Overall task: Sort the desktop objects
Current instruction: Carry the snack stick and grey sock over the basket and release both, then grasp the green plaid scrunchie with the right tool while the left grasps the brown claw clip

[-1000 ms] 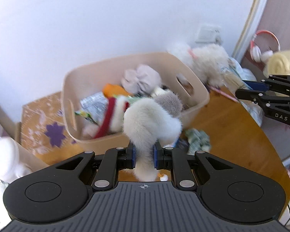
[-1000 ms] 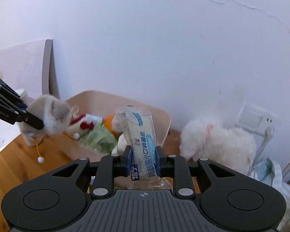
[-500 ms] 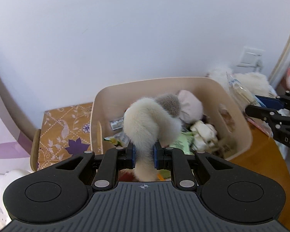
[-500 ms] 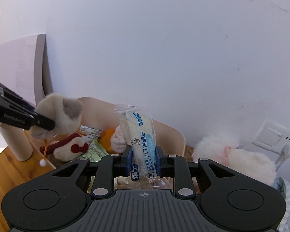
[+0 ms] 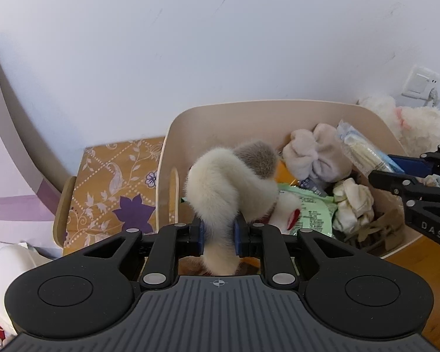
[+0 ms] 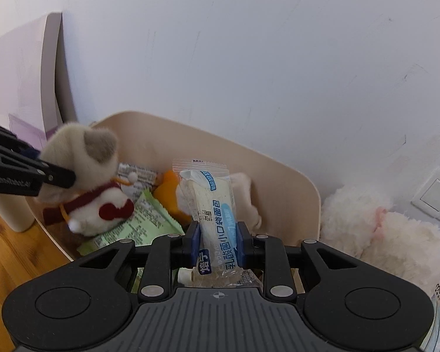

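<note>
- Right now your left gripper is clamped on a fluffy cream plush toy with a grey ear; its jaws have just been opening a little, but the blue pads still press the toy's fur from both sides.
- You hold that plush over the near left part of the beige plastic storage bin, which stands at the bench's back edge against the white wall.
- Your right gripper is closed on a clear bread packet with blue lettering, held upright between the pads, above the bin's near rim.
- Inside the bin you can see a white plush with a dark red scarf and bow, a pale green snack wrapper, an orange item, a bundle of beige cloth and a bundle of cream cloth.
- Beside the bin's right end, a large woolly white stuffed animal lies near the back edge of the wooden bench, below a white wall switch.
- Beyond the bin's left end stands an orange box with a floral pattern.
</note>
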{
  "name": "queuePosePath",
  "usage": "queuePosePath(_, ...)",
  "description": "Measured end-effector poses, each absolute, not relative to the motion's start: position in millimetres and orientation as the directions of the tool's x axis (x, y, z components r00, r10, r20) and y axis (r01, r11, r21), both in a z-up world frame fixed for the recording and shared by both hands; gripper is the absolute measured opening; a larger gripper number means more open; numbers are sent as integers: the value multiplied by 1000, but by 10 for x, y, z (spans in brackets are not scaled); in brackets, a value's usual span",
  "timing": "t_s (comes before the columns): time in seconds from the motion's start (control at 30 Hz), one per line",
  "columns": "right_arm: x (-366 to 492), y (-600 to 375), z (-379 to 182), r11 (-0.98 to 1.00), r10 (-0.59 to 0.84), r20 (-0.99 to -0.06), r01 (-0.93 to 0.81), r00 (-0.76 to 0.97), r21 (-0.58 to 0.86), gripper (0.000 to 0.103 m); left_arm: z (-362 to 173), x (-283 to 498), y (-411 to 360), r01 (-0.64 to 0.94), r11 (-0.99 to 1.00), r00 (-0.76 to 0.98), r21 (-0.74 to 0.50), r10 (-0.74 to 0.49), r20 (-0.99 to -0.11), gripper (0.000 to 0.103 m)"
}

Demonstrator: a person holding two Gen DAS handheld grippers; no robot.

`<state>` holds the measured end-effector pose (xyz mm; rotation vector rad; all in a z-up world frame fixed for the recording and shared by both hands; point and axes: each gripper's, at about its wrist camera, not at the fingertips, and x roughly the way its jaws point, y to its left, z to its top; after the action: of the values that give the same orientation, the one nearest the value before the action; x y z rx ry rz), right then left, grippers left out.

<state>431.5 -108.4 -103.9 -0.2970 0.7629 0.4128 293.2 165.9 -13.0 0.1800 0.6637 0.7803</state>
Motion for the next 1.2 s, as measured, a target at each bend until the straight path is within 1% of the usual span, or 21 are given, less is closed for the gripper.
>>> queuePosePath(0.03, 4308, -1067, -1057, 878, 246, -720, -464, 649, -117, 25, -137, 2926, 1663, -592, 705, 521, 390, 704, -482, 24)
queuePosePath(0.07, 4300, -1056, -1070, 877, 244, -722, -465, 647, -121, 28, -145, 2917, 1659, -591, 702, 522, 398, 709, -474, 26)
queuePosePath(0.1, 4287, -1049, -1079, 875, 243, -723, -467, 647, -124, 37, -153, 2909, 1663, -588, 699, 526, 406, 713, -464, 28)
queuePosePath(0.17, 4240, -1038, -1081, 867, 246, -715, -478, 654, -139, 41, -160, 2892, 1643, -583, 698, 532, 416, 715, -454, 40)
queuePosePath(0.23, 4193, -1036, -1075, 859, 247, -711, -488, 659, -154, 52, -167, 2880, 1624, -576, 703, 539, 418, 711, -453, 47)
queuePosePath(0.27, 4161, -1030, -1079, 856, 252, -707, -493, 661, -156, 54, -172, 2877, 1616, -568, 706, 541, 423, 708, -454, 51)
queuePosePath(0.3, 4135, -1061, -1072, 853, 257, -703, -497, 663, -158, 59, -181, 2876, 1609, -559, 706, 541, 435, 708, -454, 54)
queuePosePath(0.33, 4084, -1085, -1063, 851, 256, -699, -499, 668, -165, 65, -196, 2871, 1613, -553, 703, 541, 447, 711, -448, 59)
queuePosePath(0.37, 4058, -1101, -1049, 849, 254, -694, -499, 674, -173, 67, -203, 2866, 1596, -546, 699, 542, 462, 715, -442, 62)
queuePosePath(0.43, 3987, -1171, -991, 850, 263, -678, -497, 687, -174, 76, -203, 2857, 1559, -535, 695, 545, 480, 718, -432, 62)
queuePosePath(0.57, 3909, -1349, -910, 863, 280, -648, -481, 708, -152, 80, -159, 2796, 1483, -543, 696, 568, 471, 717, -405, 72)
queuePosePath(0.63, 3815, -1429, -882, 870, 286, -634, -472, 718, -142, 93, -131, 2754, 1428, -541, 706, 588, 457, 706, -395, 72)
queuePosePath(0.7, 3711, -1519, -871, 879, 289, -615, -458, 734, -134, 100, -105, 2707, 1363, -533, 720, 607, 445, 692, -391, 72)
queuePosePath(0.77, 3598, -1607, -873, 887, 292, -607, -446, 739, -116, 103, -98, 2658, 1308, -510, 743, 628, 434, 666, -402, 73)
queuePosePath(0.93, 3327, -1846, -941, 904, 298, -612, -423, 732, -67, 103, -156, 2478, 1172, -491, 772, 653, 404, 633, -415, 73)
queuePosePath(1.03, 3212, -1953, -1071, 902, 298, -653, -429, 696, -46, 103, -236, 2383, 1111, -466, 793, 665, 393, 607, -436, 73)
queuePosePath(1.2, 3083, -2024, -1336, 905, 266, -712, -422, 650, -47, 103, -498, 2348, 1072, -427, 792, 629, 437, 607, -485, 74)
